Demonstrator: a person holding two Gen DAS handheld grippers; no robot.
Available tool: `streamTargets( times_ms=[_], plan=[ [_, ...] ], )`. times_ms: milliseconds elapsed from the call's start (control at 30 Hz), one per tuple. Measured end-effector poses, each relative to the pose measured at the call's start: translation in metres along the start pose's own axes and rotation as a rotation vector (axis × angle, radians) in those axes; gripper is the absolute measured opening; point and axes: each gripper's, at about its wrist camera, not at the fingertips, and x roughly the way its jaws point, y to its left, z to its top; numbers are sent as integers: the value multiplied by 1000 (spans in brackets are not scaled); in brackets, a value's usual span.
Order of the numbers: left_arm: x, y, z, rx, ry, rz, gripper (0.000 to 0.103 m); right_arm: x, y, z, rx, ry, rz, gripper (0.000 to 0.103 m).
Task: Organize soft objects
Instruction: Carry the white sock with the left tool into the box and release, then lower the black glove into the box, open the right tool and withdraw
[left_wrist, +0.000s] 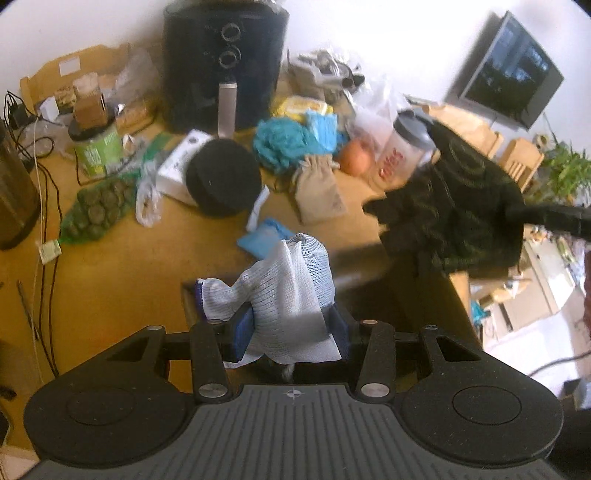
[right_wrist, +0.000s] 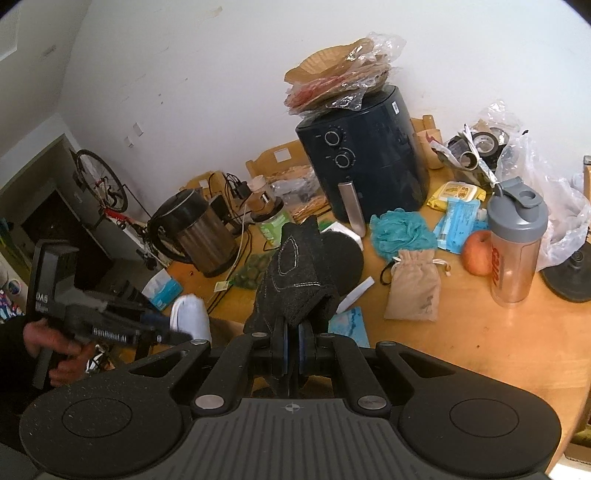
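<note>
While the left gripper (left_wrist: 291, 332) clenches its jaws on a white mesh cloth (left_wrist: 288, 291) just above the wooden counter (left_wrist: 110, 280), the right gripper (right_wrist: 291, 343) pinches a dark stitched fabric piece (right_wrist: 295, 273), held upright. Behind them on the counter sit a black air fryer (right_wrist: 365, 162), a teal loofah (right_wrist: 402, 230), a tan drawstring pouch (right_wrist: 413, 284) and a shaker bottle (right_wrist: 517, 243).
</note>
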Motion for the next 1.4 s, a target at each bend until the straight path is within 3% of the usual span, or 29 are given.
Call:
streamTargets(
  times_ms=[100,167,233,600,1033,1067,1133,1167,1200,1400],
  plan=[
    [7,-7,-14,15,38,22,47,-2,1,-2,-4,-2,6,8],
    [11,-10,-24,12,57,44,60,-2,1,-4,-3,-4,7,8],
    [13,-9,-33,-18,71,51,66,-2,1,-6,0,-3,11,8],
    [-10,11,-60,-275,-19,44,66,7,13,-12,-37,10,46,8],
    [-38,23,-71,-377,-113,115,66,43,55,4,-155,68,196,10],
    [-40,25,-72,-388,-115,119,66,49,57,4,-149,81,204,16],
    [-42,27,-75,-401,-119,131,66,64,58,2,-142,134,184,47],
    [-43,28,-76,-408,-120,137,66,69,59,1,-149,148,166,69],
    [-45,29,-76,-412,-123,143,66,71,59,-1,-158,148,153,77],
    [-47,32,-77,-423,-128,159,66,72,57,-12,-173,164,107,97]
  ],
)
